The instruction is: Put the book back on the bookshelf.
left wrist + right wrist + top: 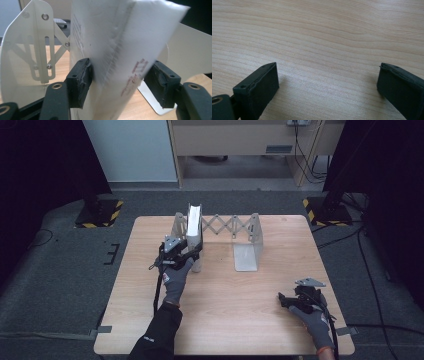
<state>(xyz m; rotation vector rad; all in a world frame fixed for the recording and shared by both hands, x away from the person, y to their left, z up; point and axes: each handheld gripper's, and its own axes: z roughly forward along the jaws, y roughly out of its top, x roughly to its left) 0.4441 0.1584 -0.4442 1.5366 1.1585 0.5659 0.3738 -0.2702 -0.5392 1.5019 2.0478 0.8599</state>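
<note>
A light wooden table (225, 305) is set on a grey carpeted floor (60, 285), with dark stands with yellow-black striped bases (100, 215) placed beyond its far corners. An expandable white metal book rack (235, 232) is positioned along the far edge of the table, its two end plates joined by a scissor lattice. A white book (194, 222) is held upright at the rack's left end plate (30, 47), just beside it. The book is gripped by the left gripper (187, 254), the spine area being clamped between the two black fingers (81, 80); red print on the cover is blurred. The rack's right end plate (248, 247) stands well apart from the book. The right gripper (284, 300) is rested near the table's near right corner, its fingers (259, 87) spread wide over bare wood, nothing between them.
</note>
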